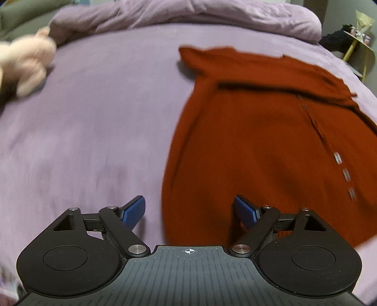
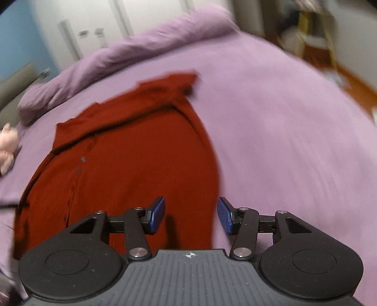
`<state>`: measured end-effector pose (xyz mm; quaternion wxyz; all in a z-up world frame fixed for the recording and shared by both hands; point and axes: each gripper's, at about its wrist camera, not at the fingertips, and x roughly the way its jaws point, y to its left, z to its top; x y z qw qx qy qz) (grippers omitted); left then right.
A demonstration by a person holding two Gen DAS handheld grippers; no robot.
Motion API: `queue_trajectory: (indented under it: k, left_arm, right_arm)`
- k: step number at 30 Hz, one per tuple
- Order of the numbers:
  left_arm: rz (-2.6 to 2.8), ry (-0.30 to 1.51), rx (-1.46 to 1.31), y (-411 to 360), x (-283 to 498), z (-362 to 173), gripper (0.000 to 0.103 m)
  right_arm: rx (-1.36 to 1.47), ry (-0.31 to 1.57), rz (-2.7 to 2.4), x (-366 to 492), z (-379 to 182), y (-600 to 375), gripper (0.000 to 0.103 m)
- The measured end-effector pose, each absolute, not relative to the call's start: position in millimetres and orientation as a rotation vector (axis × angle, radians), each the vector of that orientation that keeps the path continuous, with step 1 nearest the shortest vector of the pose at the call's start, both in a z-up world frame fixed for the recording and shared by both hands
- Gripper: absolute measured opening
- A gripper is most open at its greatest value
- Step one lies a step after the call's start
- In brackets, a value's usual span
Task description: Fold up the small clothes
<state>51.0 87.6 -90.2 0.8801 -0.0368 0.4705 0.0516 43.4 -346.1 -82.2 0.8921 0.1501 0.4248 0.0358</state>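
Observation:
A rust-red buttoned garment (image 1: 259, 146) lies flat on the lilac bedsheet (image 1: 94, 131), its sleeves folded across the top. My left gripper (image 1: 189, 211) is open and empty, above the garment's near left edge. In the right wrist view the same garment (image 2: 132, 164) lies under my right gripper (image 2: 190, 216), which is open and empty above its near right edge. Both views are blurred by motion.
A pink plush toy (image 1: 26, 66) lies at the far left of the bed and also shows in the right wrist view (image 2: 8, 146). A bunched lilac duvet (image 1: 188, 16) runs along the far side. A yellow side table (image 1: 360, 44) stands beyond the bed's right corner.

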Motion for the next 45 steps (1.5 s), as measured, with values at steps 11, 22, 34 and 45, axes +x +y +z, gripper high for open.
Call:
queue_trajectory:
  k: [11,22,34,45]
  left_arm:
    - [0.038,1.038,-0.3,107.0,26.6,-96.4,0.057]
    - [-0.033,1.024,-0.419,123.5,28.4,-92.5,0.008]
    - [0.031,0.745,-0.452,130.8,96.6,-24.5,0.008]
    - [0.16,0.755,-0.264,115.0,162.2,-63.0,0.025]
  right_arm:
    - [0.681,0.969,0.093,29.9,-108.1,-373.9,0.017]
    - [0.87,0.967,0.151,25.0,-115.6,-385.2,0.004]
    - [0.977,0.775,0.246,92.9,-80.0,-388.0,0.004]
    - [0.469,0.764,0.11,191.6,-73.9,-328.3,0.005]
